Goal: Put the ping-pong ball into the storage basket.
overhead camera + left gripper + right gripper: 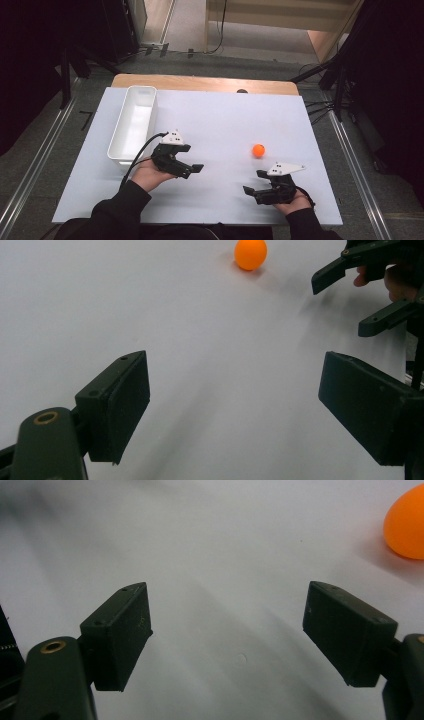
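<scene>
A small orange ball (258,150) lies on the white board (220,120), right of centre. My left gripper (193,170) is held low at the centre-left and points right; its jaws stand wide apart with nothing between them (235,405). Ahead of it I see the ball (250,253) and the right gripper (344,305). My right gripper (254,182) sits near the front edge, just below the ball, pointing left. It is open and empty (227,635), and the ball (407,525) lies off to the side of its jaws.
A long white bin (134,122) stands lengthwise on the left part of the board, just behind the left hand. A wooden table edge (205,82) runs along the back. Dark stands and cables flank the table on the floor.
</scene>
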